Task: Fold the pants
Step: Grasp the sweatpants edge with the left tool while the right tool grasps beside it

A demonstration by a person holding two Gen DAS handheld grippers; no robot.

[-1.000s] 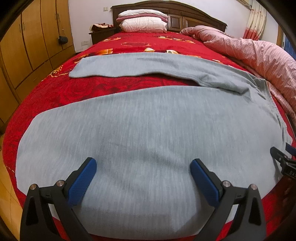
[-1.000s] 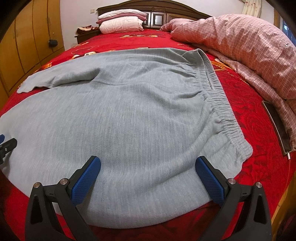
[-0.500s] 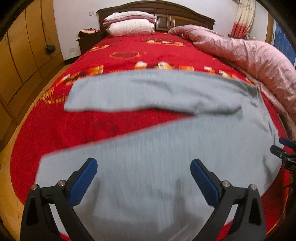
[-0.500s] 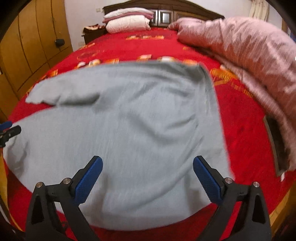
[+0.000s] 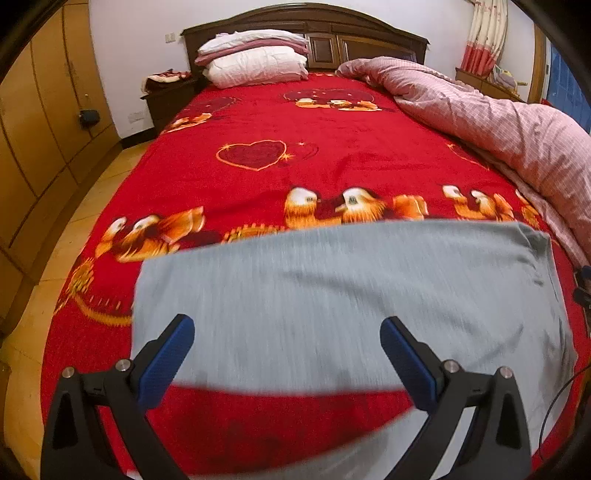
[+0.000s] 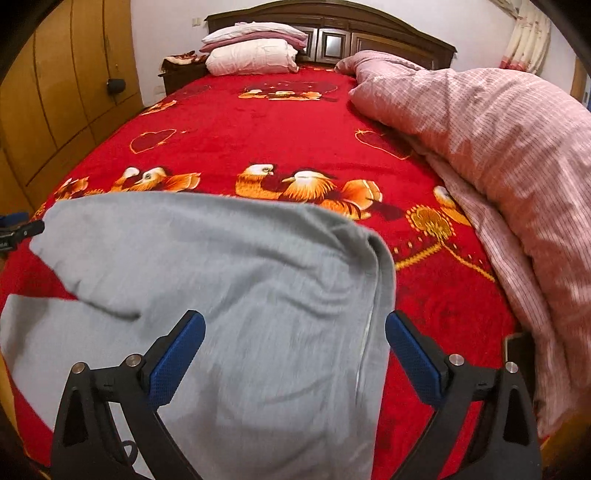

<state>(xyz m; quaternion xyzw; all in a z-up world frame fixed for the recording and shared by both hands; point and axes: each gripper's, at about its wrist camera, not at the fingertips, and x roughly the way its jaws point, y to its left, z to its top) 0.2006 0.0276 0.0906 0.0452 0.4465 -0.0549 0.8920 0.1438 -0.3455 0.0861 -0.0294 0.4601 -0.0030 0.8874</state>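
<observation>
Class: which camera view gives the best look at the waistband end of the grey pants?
The right wrist view. There the waistband end of the grey pants sits near the middle, showing its edge and creases. The left wrist view shows that end only at the far right, small and blurred.

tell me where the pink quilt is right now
The pink quilt is bunched along the right side of the bed in both wrist views, on the red bedspread, running from the headboard toward the foot, right of the grey pants.
</observation>
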